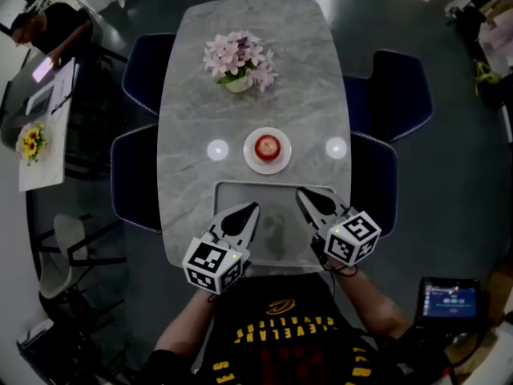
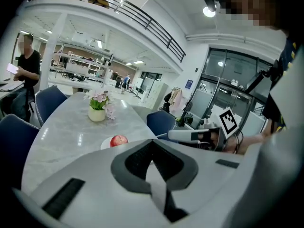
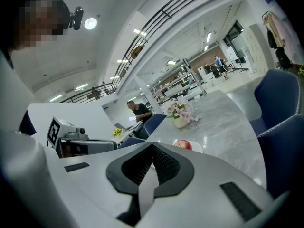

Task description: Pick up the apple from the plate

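Red and single, the apple (image 1: pixel 267 147) sits on the one white plate (image 1: pixel 268 169), at twelve o'clock from two empty claws, the left gripper (image 1: pixel 252 209) and the right gripper (image 1: pixel 301 193), both pinched fully closed.

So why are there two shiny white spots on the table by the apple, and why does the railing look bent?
Head view: the spots beside the plate look like lamp glare on the glossy table. Left gripper view: the wide lens bends the railing; the apple looks sharp.

One apple (image 1: pixel 267 146), one plate (image 1: pixel 267 166), one pot of pink flowers (image 1: pixel 239 61), one marble table (image 1: pixel 192 111), four blue chairs (image 1: pixel 143 74), two grippers (image 1: pixel 253 208) (image 1: pixel 301 194).
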Demonstrator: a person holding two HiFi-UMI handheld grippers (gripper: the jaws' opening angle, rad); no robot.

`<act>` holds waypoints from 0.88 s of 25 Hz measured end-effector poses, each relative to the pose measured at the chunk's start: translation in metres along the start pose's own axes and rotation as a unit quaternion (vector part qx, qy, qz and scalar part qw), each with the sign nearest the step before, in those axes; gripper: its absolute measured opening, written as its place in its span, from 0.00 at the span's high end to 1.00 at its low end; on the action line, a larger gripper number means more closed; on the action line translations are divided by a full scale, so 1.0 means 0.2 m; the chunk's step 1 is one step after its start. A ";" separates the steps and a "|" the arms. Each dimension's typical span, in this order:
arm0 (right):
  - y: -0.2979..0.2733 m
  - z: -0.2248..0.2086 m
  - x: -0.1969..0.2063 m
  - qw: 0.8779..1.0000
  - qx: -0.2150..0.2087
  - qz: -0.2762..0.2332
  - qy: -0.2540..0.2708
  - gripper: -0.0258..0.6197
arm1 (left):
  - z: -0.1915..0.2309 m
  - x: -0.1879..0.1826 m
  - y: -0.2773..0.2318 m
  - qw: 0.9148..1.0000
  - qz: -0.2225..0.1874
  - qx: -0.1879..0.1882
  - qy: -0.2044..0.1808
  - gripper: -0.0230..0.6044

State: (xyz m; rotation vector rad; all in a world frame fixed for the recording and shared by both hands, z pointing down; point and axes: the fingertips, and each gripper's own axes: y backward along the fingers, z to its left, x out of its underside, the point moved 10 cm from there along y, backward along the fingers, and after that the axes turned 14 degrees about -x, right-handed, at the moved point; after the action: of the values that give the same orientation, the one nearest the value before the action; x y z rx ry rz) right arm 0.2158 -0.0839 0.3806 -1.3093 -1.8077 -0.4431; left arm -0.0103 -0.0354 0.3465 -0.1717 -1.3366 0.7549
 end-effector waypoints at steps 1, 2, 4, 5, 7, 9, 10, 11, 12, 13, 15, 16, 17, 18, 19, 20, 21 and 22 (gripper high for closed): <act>0.01 0.02 0.01 1.000 -0.005 0.000 0.005 0.95 | -0.03 -0.01 0.01 1.000 -0.007 -0.001 0.000 0.96; 0.01 0.04 0.03 1.000 -0.009 -0.001 0.008 0.95 | -0.06 -0.02 0.02 1.000 -0.012 -0.003 -0.001 0.96; 0.02 0.07 0.07 1.000 -0.018 -0.002 0.014 0.95 | -0.12 -0.02 0.04 1.000 -0.022 -0.007 -0.004 0.96; 0.03 0.08 0.09 1.000 -0.021 -0.003 0.017 0.95 | -0.14 -0.01 0.05 1.000 -0.028 -0.008 -0.007 0.96; 0.05 0.11 0.11 0.999 -0.024 -0.006 0.025 0.95 | -0.17 0.02 0.06 0.999 -0.038 -0.013 -0.016 0.96; 0.06 0.13 0.11 0.999 -0.024 -0.011 0.034 0.95 | -0.19 0.04 0.07 0.999 -0.045 -0.015 -0.023 0.96; 0.07 0.14 0.12 0.999 -0.021 -0.013 0.041 0.95 | -0.20 0.04 0.08 0.998 -0.047 -0.014 -0.025 0.96; 0.09 0.16 0.11 0.999 -0.017 -0.014 0.049 0.95 | -0.21 0.04 0.09 0.998 -0.048 -0.013 -0.026 0.96; 0.10 0.19 0.11 0.998 -0.011 -0.015 0.059 0.95 | -0.22 0.03 0.11 0.998 -0.050 -0.012 -0.027 0.96; 0.12 0.22 0.10 0.997 -0.005 -0.016 0.071 0.95 | -0.24 0.02 0.14 0.998 -0.052 -0.011 -0.030 0.96; 0.14 0.29 0.08 0.995 0.006 -0.021 0.096 0.95 | -0.26 0.00 0.19 0.997 -0.064 -0.006 -0.046 0.96; 0.15 0.32 0.06 0.994 0.011 -0.026 0.108 0.95 | -0.27 -0.01 0.21 0.996 -0.073 -0.001 -0.055 0.96; 0.15 0.36 0.05 0.992 0.017 -0.031 0.119 0.95 | -0.28 -0.03 0.23 0.995 -0.082 0.005 -0.062 0.96; 0.15 0.39 0.04 0.991 0.022 -0.037 0.128 0.95 | -0.29 -0.05 0.25 0.994 -0.090 0.012 -0.068 0.96; 0.15 0.42 0.03 0.989 0.027 -0.042 0.136 0.95 | -0.29 -0.05 0.27 0.992 -0.096 0.020 -0.074 0.96; 0.15 0.46 0.03 0.988 0.032 -0.045 0.143 0.95 | -0.29 -0.05 0.29 0.991 -0.102 0.026 -0.080 0.96; 0.14 0.49 0.03 0.987 0.036 -0.047 0.147 0.95 | -0.28 -0.05 0.31 0.990 -0.106 0.032 -0.085 0.96; 0.14 0.53 0.04 0.987 0.039 -0.048 0.151 0.95 | -0.28 -0.05 0.33 0.989 -0.111 0.037 -0.088 0.96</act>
State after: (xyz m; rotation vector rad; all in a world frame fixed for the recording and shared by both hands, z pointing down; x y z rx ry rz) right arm 0.1953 0.0043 0.3202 -1.0419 -1.6198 -0.5839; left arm 0.0138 0.0261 0.2892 0.1058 -1.4644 0.6402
